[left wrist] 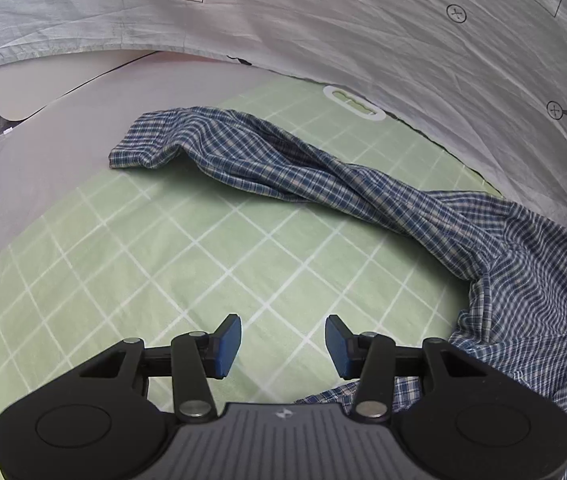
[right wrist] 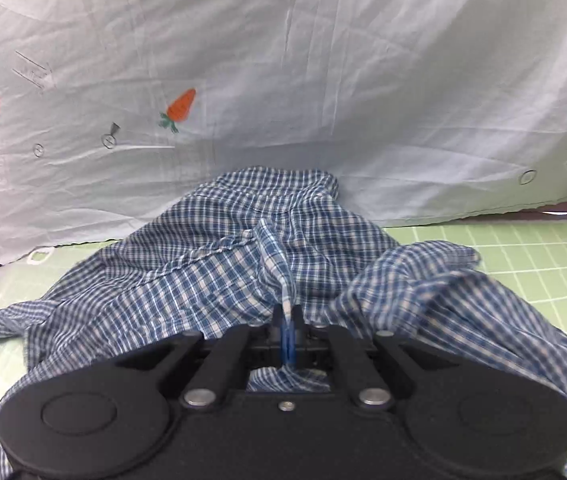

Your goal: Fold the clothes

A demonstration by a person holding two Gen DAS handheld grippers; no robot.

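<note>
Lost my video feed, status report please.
Left gripper open, empty, over green mat. Right gripper shut on plaid shirt. Sleeve sprawled out.

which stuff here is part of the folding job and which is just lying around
Part of the job:
- plaid shirt, bunched up
- right claw, shut on a pinch of the shirt
- left claw, open, empty
- green grid mat

Just lying about:
- printed white sheet behind
- white board

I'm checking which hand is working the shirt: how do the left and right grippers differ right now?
The left gripper is open with nothing between its blue pads; the right gripper is shut on a pinch of the plaid shirt. The left one hovers over bare green checked mat; the right one sits amid bunched fabric. Both are the same black build.
</note>
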